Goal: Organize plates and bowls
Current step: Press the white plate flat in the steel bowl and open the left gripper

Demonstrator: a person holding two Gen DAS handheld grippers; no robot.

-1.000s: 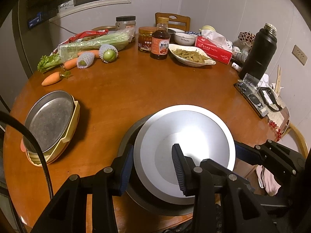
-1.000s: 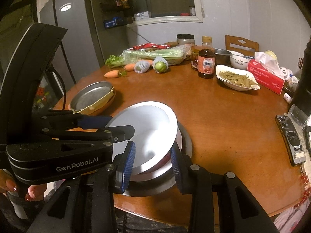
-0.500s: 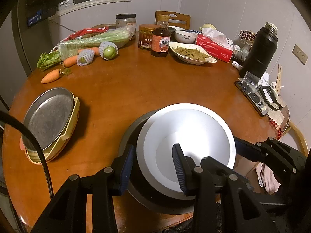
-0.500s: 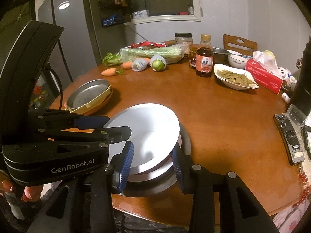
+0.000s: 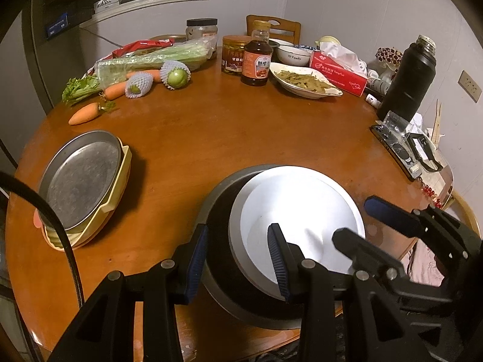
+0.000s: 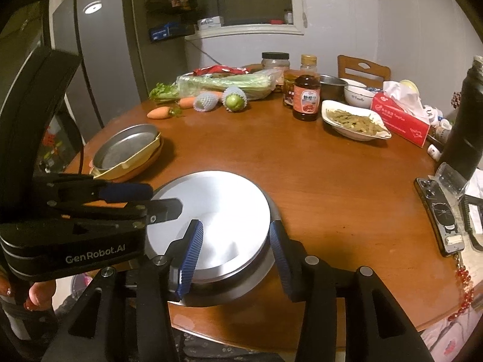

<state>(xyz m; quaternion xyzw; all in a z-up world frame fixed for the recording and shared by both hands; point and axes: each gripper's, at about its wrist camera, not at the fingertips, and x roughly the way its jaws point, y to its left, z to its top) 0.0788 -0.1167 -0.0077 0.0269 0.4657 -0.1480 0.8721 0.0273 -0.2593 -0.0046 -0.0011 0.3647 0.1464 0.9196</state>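
Note:
A white plate [image 5: 302, 208] [image 6: 211, 208] lies on top of a dark grey bowl [image 5: 217, 229] at the table's near edge, forming one stack. My left gripper [image 5: 238, 232] [image 6: 166, 199] straddles the stack's left rim and is shut on it, one pad against the bowl's outer wall and the other on the white plate. My right gripper [image 6: 235, 226] [image 5: 351, 220] sits at the stack's right rim with its jaws opening. The rim is between its pads, and they no longer press on it. A second stack [image 5: 81, 175] [image 6: 126, 150], a metal pan on yellow and orange dishes, stands at the left.
Carrots [image 5: 84, 114], celery, netted green fruit [image 5: 176, 77], jars and a sauce bottle [image 5: 256, 60] line the back. There is a dish of food [image 5: 305, 83], a white bowl [image 5: 294, 55], a tissue box [image 5: 338, 72], a black flask [image 5: 407, 81] and a phone [image 6: 440, 214] at the right. The table edge is close below the grippers.
The white plate was tilted up and has settled flat onto the stack. The right gripper's jaws have widened off its rim. The left gripper has kept its place and width.

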